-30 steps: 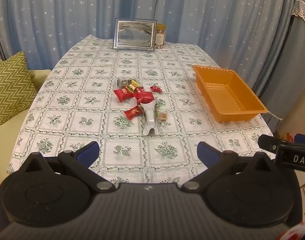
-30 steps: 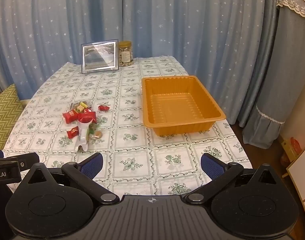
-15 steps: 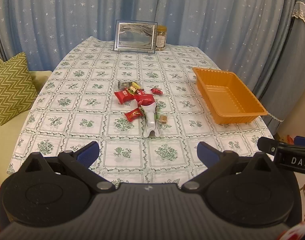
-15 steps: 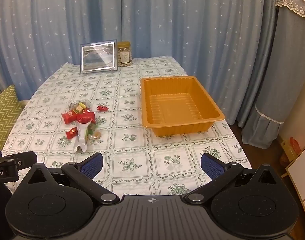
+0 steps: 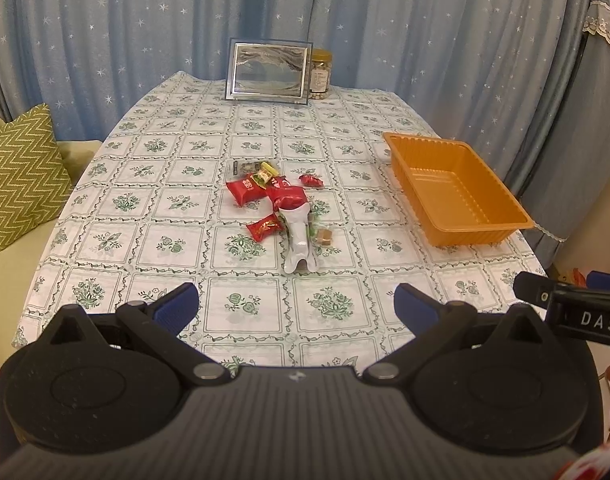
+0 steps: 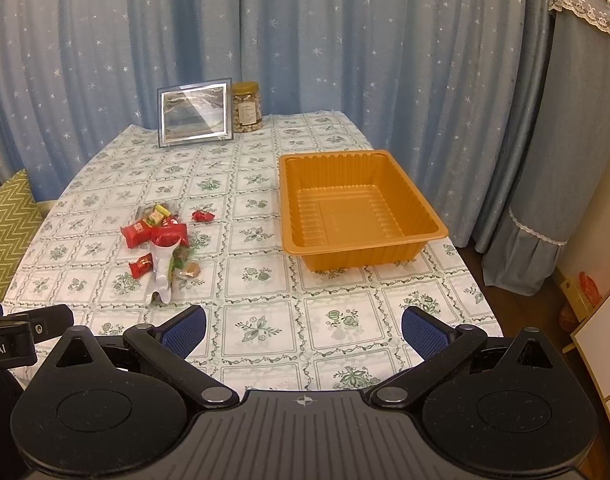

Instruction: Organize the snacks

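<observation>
None of the snacks [image 5: 279, 204] is sorted yet: the heap is seen at centre frame, the orange tray [image 5: 457, 188] bare at right. The left gripper [image 5: 295, 306] and right gripper [image 6: 303, 326] are held wide, empty.

A glass jar [image 5: 320, 76] stood partly hidden behind the picture frame [image 5: 268, 72], its label too small to read. In the snack pile [image 5: 279, 208], a small dark packet [image 5: 241, 167] lay mostly covered on the pile's far side, its print unreadable. The white pouch [image 5: 299, 240] overlapped other wrappers, hiding their shapes. Beside the pile, the zigzag cushion [image 5: 19, 176] was cut off by the left edge. The right gripper [image 5: 569, 308] was cropped at the right edge, showing only the letters "DAS".
</observation>
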Tool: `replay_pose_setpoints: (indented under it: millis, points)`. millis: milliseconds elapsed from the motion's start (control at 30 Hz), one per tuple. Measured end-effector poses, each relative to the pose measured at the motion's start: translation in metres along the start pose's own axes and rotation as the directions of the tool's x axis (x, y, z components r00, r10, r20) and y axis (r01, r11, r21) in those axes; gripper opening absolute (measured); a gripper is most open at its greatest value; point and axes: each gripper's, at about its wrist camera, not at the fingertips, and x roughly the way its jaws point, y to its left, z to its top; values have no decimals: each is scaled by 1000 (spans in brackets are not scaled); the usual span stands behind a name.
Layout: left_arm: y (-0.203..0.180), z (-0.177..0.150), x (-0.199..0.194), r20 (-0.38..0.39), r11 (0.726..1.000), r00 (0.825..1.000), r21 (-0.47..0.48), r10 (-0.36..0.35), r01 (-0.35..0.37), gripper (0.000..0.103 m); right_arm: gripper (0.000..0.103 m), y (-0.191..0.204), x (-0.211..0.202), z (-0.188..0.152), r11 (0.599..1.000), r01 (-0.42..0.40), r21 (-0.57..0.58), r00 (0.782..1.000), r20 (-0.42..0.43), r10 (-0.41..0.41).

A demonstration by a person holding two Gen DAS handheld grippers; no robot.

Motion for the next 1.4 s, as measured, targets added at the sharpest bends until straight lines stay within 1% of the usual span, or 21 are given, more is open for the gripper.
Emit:
replay_pose_setpoints:
  millis: [1400]
  points:
    - [-3,1,2,0,1000,1000,2,-3,3,103,103,-1,1,1,1000,6,4,1000,2,-6]
